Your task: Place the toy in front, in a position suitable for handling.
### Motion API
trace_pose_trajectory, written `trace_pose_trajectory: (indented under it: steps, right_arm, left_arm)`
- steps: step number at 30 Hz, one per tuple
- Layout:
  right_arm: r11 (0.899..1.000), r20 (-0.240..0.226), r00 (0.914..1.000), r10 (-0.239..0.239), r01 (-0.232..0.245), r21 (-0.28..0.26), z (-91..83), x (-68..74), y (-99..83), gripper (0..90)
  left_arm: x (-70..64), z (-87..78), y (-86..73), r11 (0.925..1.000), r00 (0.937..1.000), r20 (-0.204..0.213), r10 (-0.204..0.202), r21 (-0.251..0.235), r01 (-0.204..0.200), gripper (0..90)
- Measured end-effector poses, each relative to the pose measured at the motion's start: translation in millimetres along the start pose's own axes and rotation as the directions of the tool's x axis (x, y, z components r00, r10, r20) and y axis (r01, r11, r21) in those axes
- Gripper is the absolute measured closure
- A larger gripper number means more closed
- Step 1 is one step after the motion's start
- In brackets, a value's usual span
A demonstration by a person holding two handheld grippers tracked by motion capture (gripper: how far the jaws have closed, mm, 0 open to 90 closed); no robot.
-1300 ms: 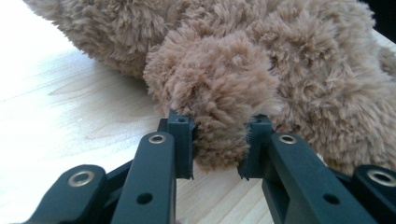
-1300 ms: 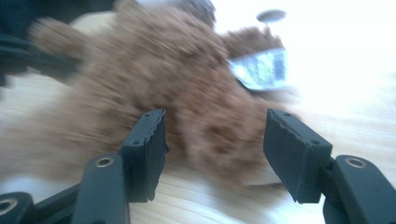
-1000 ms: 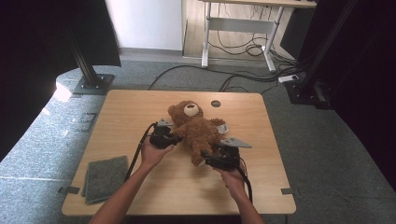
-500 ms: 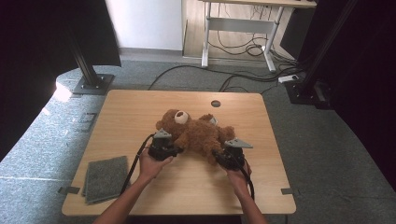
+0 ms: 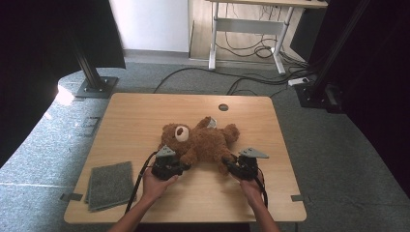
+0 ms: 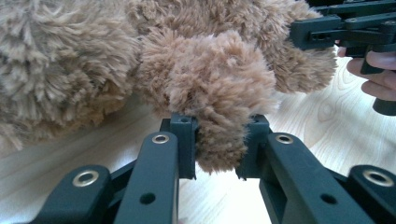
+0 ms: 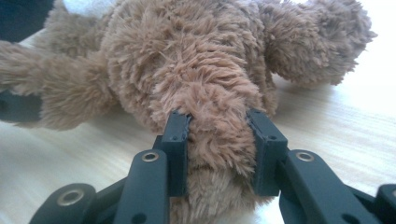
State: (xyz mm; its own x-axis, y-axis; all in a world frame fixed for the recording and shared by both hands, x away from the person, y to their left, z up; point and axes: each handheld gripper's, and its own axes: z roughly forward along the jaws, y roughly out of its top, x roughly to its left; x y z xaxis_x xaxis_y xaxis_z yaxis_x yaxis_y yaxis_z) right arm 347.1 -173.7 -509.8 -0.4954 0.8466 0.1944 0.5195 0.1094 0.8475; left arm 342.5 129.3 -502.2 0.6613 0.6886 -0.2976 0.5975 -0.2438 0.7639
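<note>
Teddy bear: the brown teddy bear lay on its back across the middle of the wooden surface, head toward the person's left, legs toward the right.
Left claw: the left claw sat at the near side of the bear, just below its head, and it pinched a fluffy limb; in the left gripper view the paw was squeezed between the two black jaws, fur bulging out above them.
Right claw: the right claw was at the bear's near leg, clamped on it; the right gripper view showed the leg wedged between both jaws, plush pressed in on each side.
Hands: one hand behind the left claw, the other hand behind the right, both coming in from the near edge.
Cloth: a grey cloth lay flat at the near left corner of the surface, well apart from the bear.
Grommet: a small dark grommet sat near the far edge, beyond the bear.
</note>
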Motion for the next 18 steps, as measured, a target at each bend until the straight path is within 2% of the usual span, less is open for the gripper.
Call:
trace_pose_trajectory:
  steps: [5,10,13,14,18]
  right_arm:
    - [1.000,-0.020,0.9995,-0.025,0.025,-0.002,-7.3,8.9,-3.9,64.5]
    - [1.000,-0.013,0.9999,-0.010,0.010,-0.014,-9.6,7.5,-5.0,62.8]
    - [1.000,-0.007,1.0000,0.001,-0.001,-0.027,-8.9,6.0,-4.4,60.3]
    - [0.999,-0.006,1.0000,0.003,-0.003,-0.031,-8.6,5.9,-4.2,59.4]
    - [0.999,-0.001,1.0000,-0.001,0.001,-0.040,-7.7,5.8,-3.5,55.9]
  left_arm:
    - [-4.6,-5.6,-7.2,1.0000,1.0000,0.002,-0.001,-0.007,0.001,72.7]
    - [-6.1,-6.0,-9.4,0.9998,1.0000,-0.001,0.003,-0.017,-0.003,69.8]
    - [-5.3,-5.1,-9.7,0.9998,0.9999,0.011,-0.004,-0.020,0.005,61.7]
    - [-5.1,-5.3,-9.8,0.9998,0.9999,0.011,0.000,-0.019,0.001,56.2]
    - [-4.8,-12.6,-10.2,0.9990,0.9993,-0.011,0.036,-0.025,-0.036,41.2]
